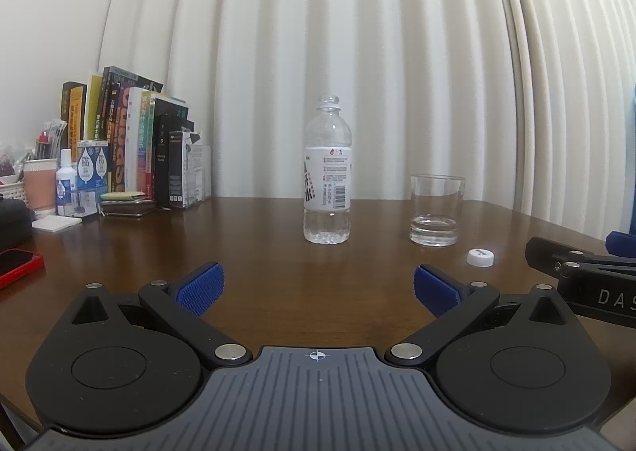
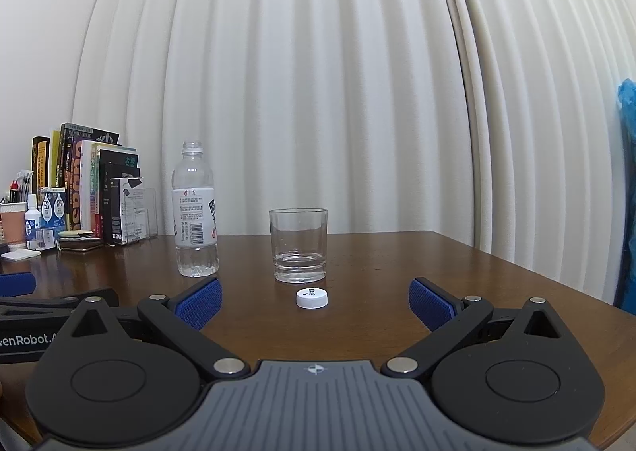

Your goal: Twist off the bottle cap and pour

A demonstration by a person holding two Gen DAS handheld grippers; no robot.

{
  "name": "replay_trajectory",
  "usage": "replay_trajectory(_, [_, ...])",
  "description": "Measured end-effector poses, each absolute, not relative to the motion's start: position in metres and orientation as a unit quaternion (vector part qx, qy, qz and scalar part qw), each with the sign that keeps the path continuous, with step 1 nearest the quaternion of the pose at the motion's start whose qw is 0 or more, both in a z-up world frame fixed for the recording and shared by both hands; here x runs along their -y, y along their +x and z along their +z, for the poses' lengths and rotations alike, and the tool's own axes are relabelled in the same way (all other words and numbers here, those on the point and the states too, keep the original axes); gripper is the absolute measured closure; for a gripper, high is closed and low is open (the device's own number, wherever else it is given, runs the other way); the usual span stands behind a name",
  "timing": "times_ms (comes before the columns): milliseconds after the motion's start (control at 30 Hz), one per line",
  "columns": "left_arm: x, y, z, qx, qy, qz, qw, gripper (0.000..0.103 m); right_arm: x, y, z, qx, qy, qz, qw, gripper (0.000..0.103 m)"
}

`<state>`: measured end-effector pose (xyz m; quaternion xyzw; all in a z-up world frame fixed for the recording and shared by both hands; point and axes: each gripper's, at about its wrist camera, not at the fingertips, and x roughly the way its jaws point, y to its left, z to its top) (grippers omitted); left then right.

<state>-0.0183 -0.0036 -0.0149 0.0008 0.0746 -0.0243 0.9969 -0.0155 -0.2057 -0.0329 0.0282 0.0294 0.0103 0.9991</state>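
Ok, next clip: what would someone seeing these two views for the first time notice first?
The uncapped bottle stands upright mid-table, almost empty, with a glass to its right holding a shallow layer of water. The white cap lies on the table just in front of the glass. Both grippers, left and right, are open and hold nothing, and a row of books lines the far left edge.
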Motion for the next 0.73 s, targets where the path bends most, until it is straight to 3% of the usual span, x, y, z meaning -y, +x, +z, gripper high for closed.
replay_trajectory(733, [0.0055,-0.0190,-0.0149,-0.076,0.008,-0.019,0.997,0.000,0.2045,-0.0129,-0.0327,-0.027,0.021,0.013,0.999,0.000])
